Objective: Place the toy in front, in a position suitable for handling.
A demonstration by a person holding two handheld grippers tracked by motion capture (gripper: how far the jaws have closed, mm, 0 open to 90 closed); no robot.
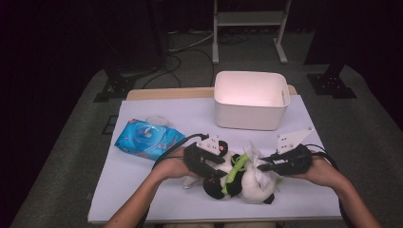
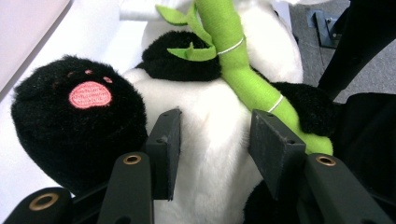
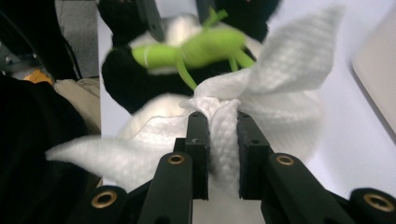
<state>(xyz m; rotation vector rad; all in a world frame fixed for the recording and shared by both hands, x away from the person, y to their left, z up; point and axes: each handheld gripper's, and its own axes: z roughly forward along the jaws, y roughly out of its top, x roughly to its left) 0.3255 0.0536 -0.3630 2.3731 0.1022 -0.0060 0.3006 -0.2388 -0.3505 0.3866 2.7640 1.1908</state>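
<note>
Pinching white wipe [image 3: 224, 135], right claw [image 3: 223, 140]; left claw [image 2: 212, 140] half-open astride panda [image 2: 210, 154].

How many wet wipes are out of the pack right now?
1 that I can see: a white wipe bunched against the panda plush, pinched in the right gripper. More could be hidden under the toy.

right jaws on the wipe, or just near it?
Touching. The right gripper view shows the right gripper with both jaws pressed against a bunched fold of the white wipe, no gap either side.
</note>
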